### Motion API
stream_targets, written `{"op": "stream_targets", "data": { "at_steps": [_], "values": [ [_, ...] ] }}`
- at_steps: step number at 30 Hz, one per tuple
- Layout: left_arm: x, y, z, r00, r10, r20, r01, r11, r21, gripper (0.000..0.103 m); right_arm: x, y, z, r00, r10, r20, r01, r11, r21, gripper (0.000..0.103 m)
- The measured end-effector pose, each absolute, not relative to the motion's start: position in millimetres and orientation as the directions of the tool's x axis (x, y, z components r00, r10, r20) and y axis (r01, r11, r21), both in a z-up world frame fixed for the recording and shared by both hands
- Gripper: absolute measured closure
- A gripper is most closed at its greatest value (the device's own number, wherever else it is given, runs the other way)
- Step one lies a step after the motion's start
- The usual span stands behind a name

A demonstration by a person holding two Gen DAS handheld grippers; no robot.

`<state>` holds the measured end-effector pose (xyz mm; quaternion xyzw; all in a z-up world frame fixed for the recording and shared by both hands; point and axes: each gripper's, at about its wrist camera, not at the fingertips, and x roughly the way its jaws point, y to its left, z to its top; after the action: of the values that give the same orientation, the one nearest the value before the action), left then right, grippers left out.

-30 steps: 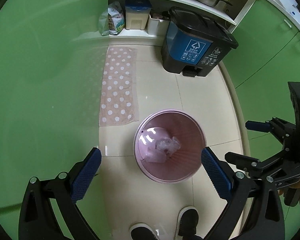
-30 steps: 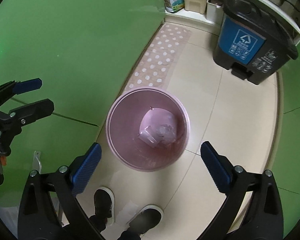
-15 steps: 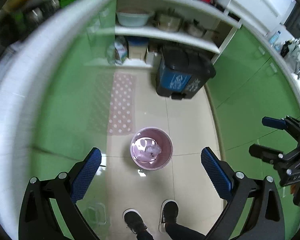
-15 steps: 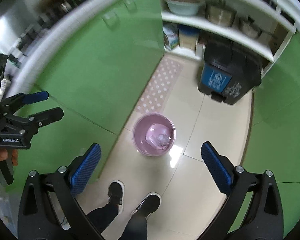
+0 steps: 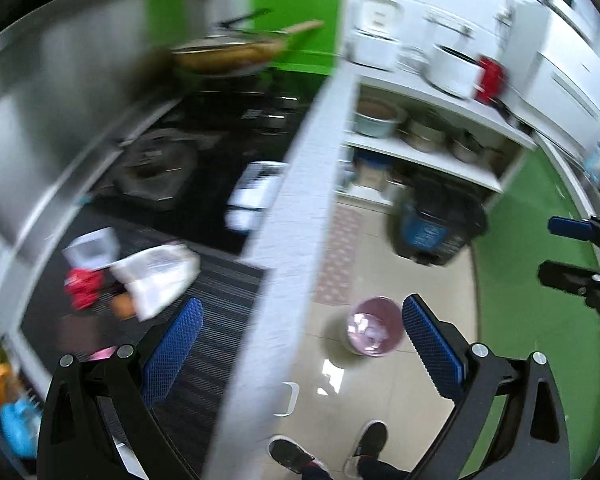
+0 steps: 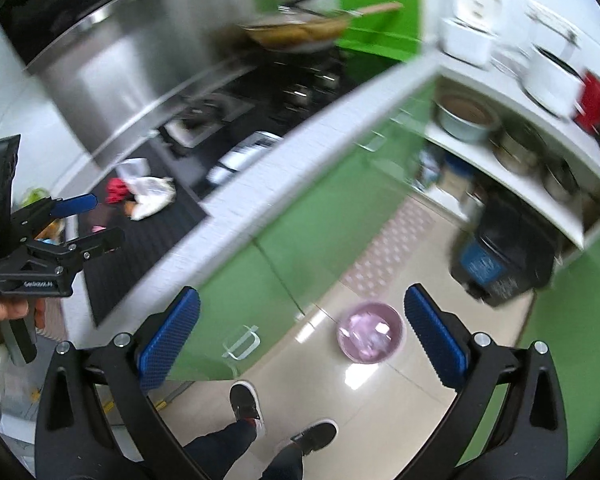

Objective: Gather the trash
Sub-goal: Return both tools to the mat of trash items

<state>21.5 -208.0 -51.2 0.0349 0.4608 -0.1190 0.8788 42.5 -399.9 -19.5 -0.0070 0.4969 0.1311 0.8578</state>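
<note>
**Trash lies on the bench, bin stands on the floor**

Trash waits on the dark bench top: a crumpled white bag (image 5: 156, 276) beside something red (image 5: 82, 286), with an orange piece just under them, all blurred so I cannot name them more closely. The same white bag (image 6: 152, 196) and red piece (image 6: 117, 190) show in my right view, near the bench's far-left end.

My left gripper (image 5: 296, 356) is spread wide and holds nothing; its blue pads frame the white bench edge (image 5: 296, 216) from above. My right gripper (image 6: 300, 340) is also spread and empty, above the green cabinet fronts (image 6: 320, 216).

Down on the tiled floor stands the pink bin (image 5: 374, 330), with pale crumpled material inside; in the right view the pink bin (image 6: 370, 336) sits near my right pad. A dark pedal bin with a blue front (image 6: 500, 256) stands further off below the shelves, and a dotted mat (image 5: 338, 256) lies along the cabinets. My shoes (image 6: 246, 402) are on the floor below.
</note>
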Motion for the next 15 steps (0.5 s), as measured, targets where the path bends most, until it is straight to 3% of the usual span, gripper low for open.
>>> {"op": "stream_targets", "data": {
  "at_steps": [8, 15],
  "values": [
    [14, -86, -38, 0.569, -0.042, -0.821, 0.064, 0.998, -0.006, 0.007, 67, -293, -9, 0.450, 0.316, -0.835, -0.380, 0.914, 0.141, 0.003],
    [7, -32, -62, 0.522, -0.029, -0.852, 0.021, 1.000, -0.021, 0.007, 86, -214, -21, 0.416, 0.343, -0.842, -0.452, 0.881, 0.136, 0.003]
  ]
}}
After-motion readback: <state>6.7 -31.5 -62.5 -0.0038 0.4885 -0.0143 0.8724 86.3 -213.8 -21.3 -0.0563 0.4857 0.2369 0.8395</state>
